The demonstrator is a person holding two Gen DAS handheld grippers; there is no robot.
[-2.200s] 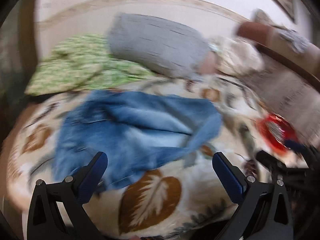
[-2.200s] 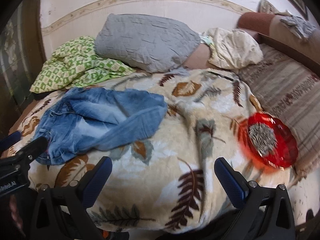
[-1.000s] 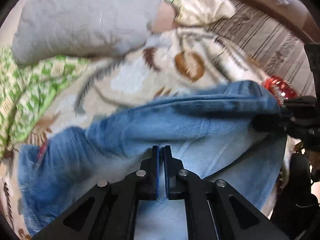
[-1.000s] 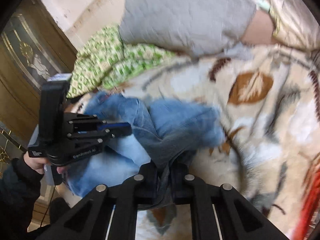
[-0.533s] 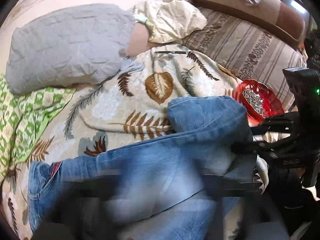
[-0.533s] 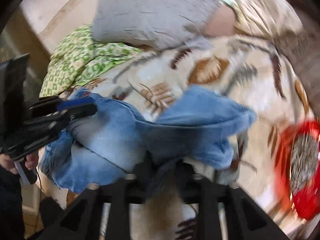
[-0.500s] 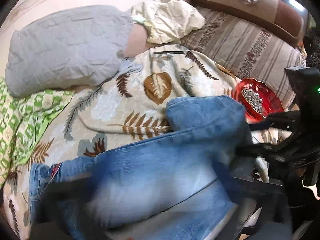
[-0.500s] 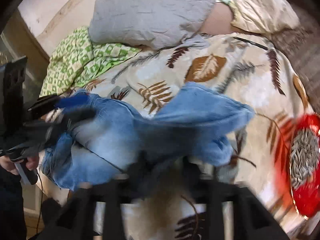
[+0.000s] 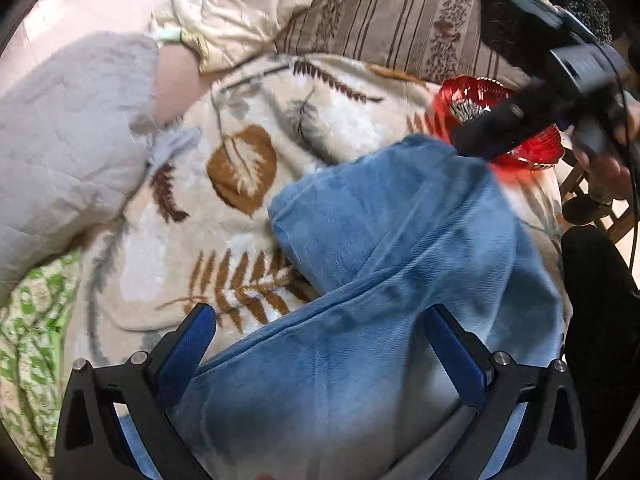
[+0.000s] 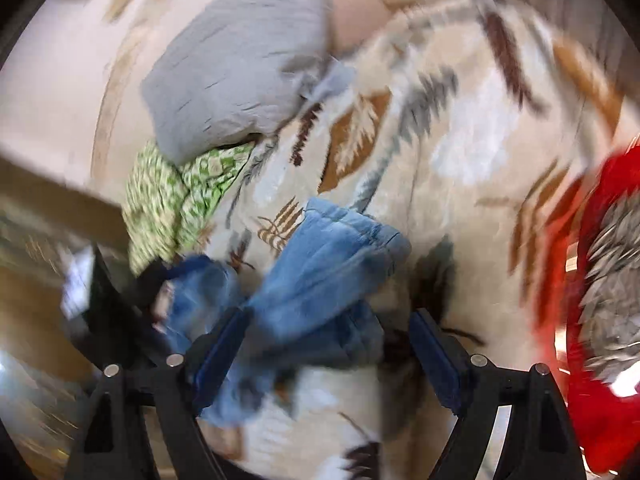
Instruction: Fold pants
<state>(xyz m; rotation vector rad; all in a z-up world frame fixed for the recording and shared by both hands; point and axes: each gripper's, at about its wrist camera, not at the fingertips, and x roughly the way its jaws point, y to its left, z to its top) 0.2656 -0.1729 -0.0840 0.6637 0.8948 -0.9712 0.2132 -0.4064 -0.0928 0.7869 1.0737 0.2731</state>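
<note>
Blue denim pants [image 9: 380, 280] lie stretched across a leaf-patterned blanket [image 9: 248, 128] on a bed. My left gripper [image 9: 324, 344] is open, its blue-padded fingers [image 9: 188, 344] spread just above the pants' lower leg. My right gripper [image 10: 328, 344] is open too, over the other end of the pants [image 10: 320, 272], where the legs lie doubled with the hems pointing away. The right gripper's body [image 9: 560, 60] shows at the far end of the pants in the left wrist view. The right wrist view is blurred.
A red glass dish [image 9: 520, 120] holding seeds sits on the blanket beside the pants' far end; it also shows in the right wrist view [image 10: 600, 320]. A grey pillow [image 9: 68, 140], a cream pillow [image 9: 232, 12], green patterned cloth [image 9: 32, 340] and a striped sofa cushion [image 9: 400, 20] surround the blanket.
Both grippers were shut on the denim a second ago and pulled it out across the blanket. Both have now opened and let go, and the pants lie on the bed.
</note>
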